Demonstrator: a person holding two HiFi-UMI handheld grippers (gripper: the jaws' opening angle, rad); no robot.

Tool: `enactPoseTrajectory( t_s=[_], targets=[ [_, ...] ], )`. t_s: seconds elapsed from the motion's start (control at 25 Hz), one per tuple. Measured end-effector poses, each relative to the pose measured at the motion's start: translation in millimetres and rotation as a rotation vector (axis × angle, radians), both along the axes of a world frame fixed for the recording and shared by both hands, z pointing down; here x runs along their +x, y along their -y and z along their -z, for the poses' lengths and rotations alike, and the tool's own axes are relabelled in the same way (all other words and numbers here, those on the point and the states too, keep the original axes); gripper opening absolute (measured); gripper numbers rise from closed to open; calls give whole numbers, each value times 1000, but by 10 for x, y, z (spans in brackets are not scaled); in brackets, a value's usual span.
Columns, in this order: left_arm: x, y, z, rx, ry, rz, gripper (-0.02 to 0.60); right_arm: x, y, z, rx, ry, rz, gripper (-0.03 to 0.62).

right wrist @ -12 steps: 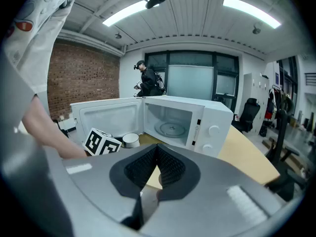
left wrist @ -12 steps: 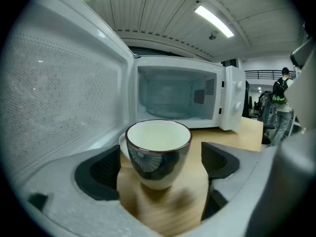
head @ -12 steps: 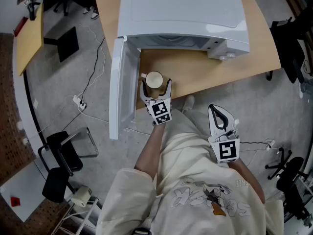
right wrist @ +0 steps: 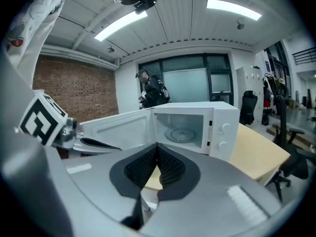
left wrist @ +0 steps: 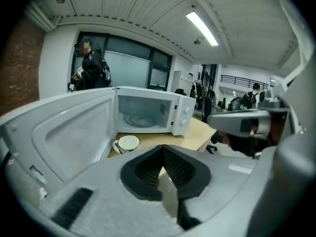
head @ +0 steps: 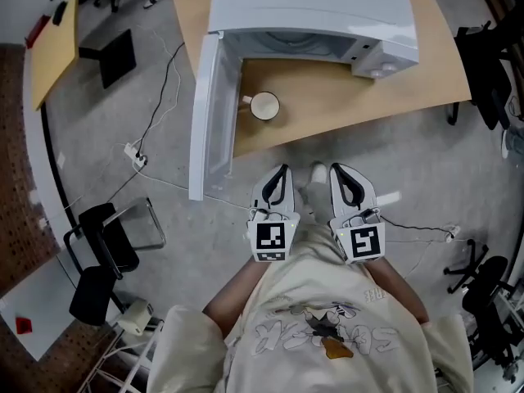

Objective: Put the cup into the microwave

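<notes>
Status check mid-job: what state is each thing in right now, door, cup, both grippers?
Microwave door: open wide.
Microwave cavity: empty, only its turntable inside.
Cup: upright on the table, outside the cavity.
Left gripper: shut, empty.
Right gripper: shut, empty.

Bright ceiling strips (right wrist: 232, 9), soft shadows — fisheye edges

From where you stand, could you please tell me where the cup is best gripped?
Probably across its round body, coming from the near edge of the table. The cup stands upright and its handle points toward the open microwave door, so the near and right sides are free.
</notes>
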State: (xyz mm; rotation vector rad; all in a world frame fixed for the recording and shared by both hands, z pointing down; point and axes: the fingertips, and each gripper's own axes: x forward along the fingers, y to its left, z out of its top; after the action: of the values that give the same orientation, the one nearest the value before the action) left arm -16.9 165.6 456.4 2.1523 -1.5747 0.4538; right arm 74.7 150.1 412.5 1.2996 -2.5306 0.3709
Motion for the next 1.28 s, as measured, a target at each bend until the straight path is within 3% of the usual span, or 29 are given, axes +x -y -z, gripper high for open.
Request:
enactPoseTrajectory(
  t_s=[0.28,0.8,1.0,1.12,1.28],
  targets=[
    [193,-143,233,46,9,-37,5,-152,4,-64,-32,60,38,6],
    [399,-100,332,30,-77,80,4,158,53,-39,-15,68,95,6],
    [268,38,338,25,-83,99,5,174,199,-81,-42,54,86,6],
    [209,219,239,-6,-103,62,5,84,403,-111,-42,37,65,6],
    [83,464,238,11,-104,-12,5,-79,666,-159,-34,3,30,6]
  ],
)
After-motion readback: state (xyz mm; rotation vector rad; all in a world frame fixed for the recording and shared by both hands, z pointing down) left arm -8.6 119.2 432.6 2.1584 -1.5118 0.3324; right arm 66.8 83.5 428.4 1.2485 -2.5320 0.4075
